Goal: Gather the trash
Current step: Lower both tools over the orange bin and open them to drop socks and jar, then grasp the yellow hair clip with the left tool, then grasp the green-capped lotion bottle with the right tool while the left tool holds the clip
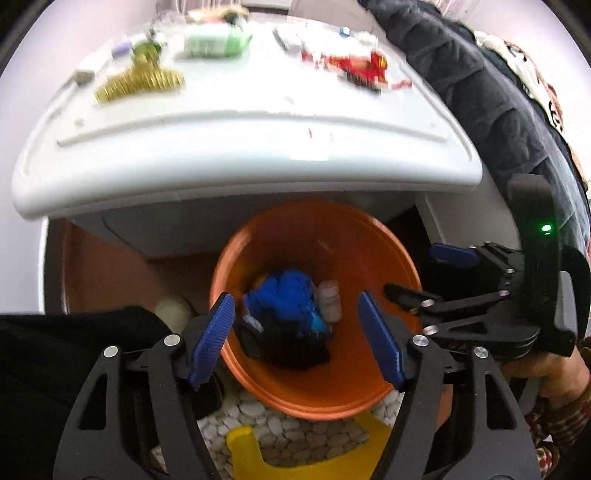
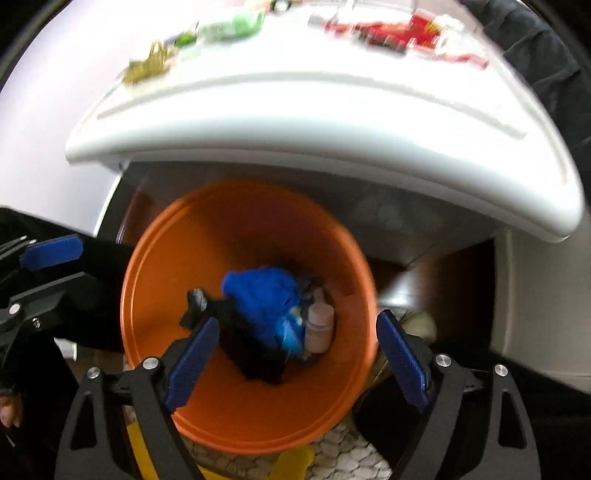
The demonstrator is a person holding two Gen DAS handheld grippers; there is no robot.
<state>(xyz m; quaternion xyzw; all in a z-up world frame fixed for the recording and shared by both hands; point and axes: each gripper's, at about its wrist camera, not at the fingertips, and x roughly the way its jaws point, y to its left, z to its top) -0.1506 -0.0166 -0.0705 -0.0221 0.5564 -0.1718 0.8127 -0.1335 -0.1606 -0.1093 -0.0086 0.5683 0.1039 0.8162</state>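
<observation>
An orange bin stands on the floor under the front edge of a white table. Inside lie a crumpled blue wrapper, a black scrap and a small pale bottle. My left gripper hangs open over the bin's mouth, nothing between its blue pads. My right gripper is open over the same bin, also holding nothing. Each gripper shows at the side of the other's view, the right gripper and the left gripper.
On the table lie a red wrapper, a green pack and a gold item, all blurred. A dark jacket hangs at the right. A yellow stool and pebble flooring lie below the bin.
</observation>
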